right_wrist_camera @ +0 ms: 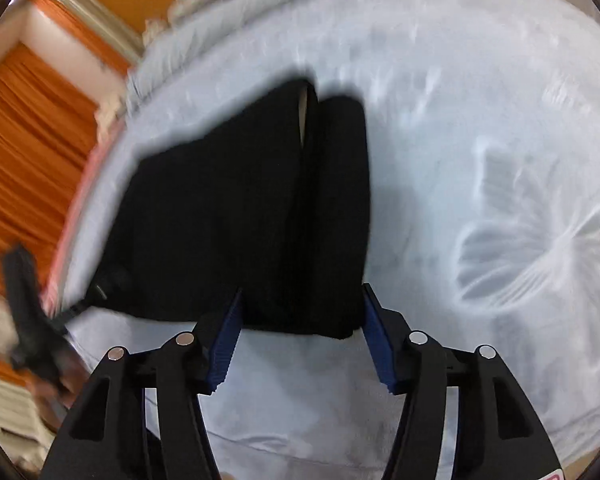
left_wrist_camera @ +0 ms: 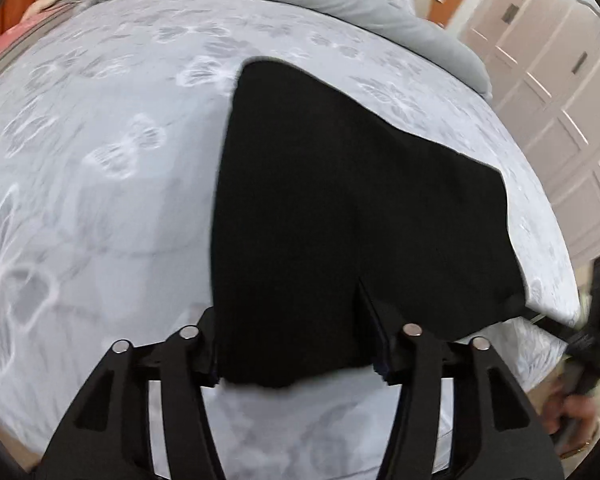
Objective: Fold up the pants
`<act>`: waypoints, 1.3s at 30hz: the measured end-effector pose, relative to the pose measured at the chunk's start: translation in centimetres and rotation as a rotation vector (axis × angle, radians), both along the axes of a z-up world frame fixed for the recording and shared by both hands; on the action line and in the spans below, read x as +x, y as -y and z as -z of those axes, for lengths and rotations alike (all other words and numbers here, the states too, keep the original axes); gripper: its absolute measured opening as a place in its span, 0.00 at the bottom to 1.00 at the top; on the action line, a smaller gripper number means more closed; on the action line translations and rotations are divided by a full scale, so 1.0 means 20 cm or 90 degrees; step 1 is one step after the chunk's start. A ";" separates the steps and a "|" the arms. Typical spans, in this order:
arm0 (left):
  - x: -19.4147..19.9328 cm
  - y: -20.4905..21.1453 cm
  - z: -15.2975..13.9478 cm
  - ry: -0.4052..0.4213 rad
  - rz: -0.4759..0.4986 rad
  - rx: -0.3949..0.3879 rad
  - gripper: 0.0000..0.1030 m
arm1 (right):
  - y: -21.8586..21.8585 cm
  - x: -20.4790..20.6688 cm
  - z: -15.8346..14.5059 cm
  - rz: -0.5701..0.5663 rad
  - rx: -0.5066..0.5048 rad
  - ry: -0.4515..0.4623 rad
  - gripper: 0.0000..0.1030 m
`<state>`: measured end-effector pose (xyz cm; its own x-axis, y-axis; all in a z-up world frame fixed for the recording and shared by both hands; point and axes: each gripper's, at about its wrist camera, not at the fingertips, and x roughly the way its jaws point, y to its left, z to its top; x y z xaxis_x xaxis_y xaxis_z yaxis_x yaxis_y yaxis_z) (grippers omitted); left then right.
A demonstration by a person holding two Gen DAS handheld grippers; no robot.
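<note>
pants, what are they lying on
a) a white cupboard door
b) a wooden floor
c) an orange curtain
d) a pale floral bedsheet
d: the black pants lie spread on the pale floral bedsheet; the right wrist view shows the same sheet around them.

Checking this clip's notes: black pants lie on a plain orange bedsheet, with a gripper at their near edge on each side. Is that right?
Not quite. The bedsheet is pale grey-white with a flower pattern, as the left wrist view shows; orange is only in the background. The black pants and both grippers at their near edge are right.
</note>
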<state>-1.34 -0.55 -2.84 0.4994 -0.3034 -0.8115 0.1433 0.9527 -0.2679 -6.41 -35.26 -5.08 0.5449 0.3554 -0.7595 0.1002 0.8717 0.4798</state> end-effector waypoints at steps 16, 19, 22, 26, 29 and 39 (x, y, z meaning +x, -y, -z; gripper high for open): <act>0.03 0.25 -0.12 0.204 -0.087 0.272 0.93 | -0.24 0.44 0.08 -0.036 -0.143 -0.004 0.75; 0.04 0.24 -0.09 0.186 -0.094 0.258 0.93 | -0.21 0.43 0.09 -0.038 -0.118 0.001 0.73; 0.06 0.24 -0.07 0.170 -0.101 0.240 0.93 | -0.22 0.42 0.08 -0.051 -0.123 0.019 0.42; 0.08 0.25 -0.05 0.162 -0.107 0.241 0.93 | -0.20 0.38 -0.02 -0.047 -0.098 0.058 0.22; 0.08 0.27 -0.05 0.161 -0.104 0.245 0.93 | -0.18 0.33 -0.15 -0.038 -0.079 0.126 0.22; 0.09 0.26 -0.03 0.151 -0.096 0.251 0.93 | -0.12 0.38 -0.02 -0.019 -0.118 0.020 0.28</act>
<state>0.53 -5.76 -2.22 0.6991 0.0947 -0.7087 0.0098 0.9898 0.1419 1.11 -32.91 -4.69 0.5610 0.2273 -0.7960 0.0600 0.9479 0.3129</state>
